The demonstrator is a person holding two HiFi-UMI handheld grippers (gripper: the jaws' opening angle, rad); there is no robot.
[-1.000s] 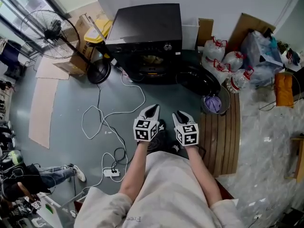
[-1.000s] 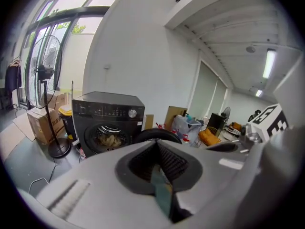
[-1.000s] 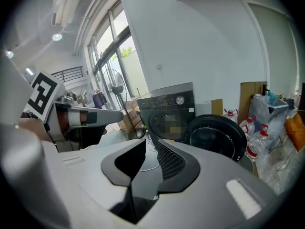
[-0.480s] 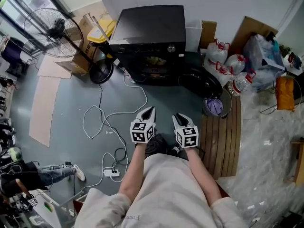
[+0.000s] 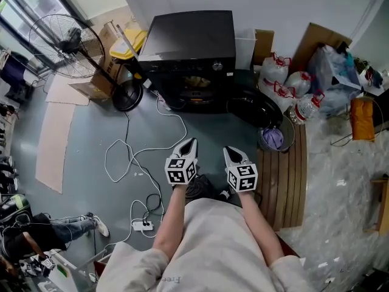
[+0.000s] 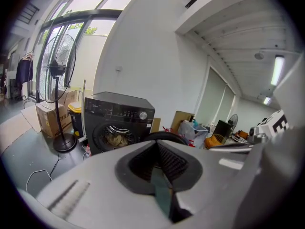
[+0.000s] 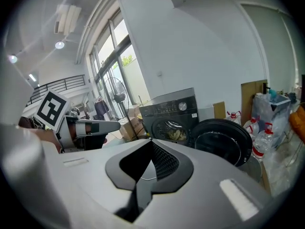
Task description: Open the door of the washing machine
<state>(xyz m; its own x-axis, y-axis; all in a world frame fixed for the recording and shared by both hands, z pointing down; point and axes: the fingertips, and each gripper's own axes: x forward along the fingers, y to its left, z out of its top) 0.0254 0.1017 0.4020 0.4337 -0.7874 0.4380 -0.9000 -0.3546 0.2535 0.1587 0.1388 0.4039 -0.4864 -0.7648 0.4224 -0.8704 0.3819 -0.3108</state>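
A standing fan (image 5: 59, 44) beside cardboard boxes (image 5: 97, 84) — a white cable (image 5: 107, 159) loops across the grey floor (image 5: 79, 135).

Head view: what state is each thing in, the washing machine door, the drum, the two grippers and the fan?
washing machine door, open, swung aside.
drum, laundry inside.
left gripper, fingers shut, empty.
right gripper, fingers just closed, nothing between them.
fan, upright; whether it spins, cannot tell.

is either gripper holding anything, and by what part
Nothing is held. The left gripper is shut with nothing between its jaws; the right gripper has just closed its jaws, also on nothing. Both are well short of the washing machine.
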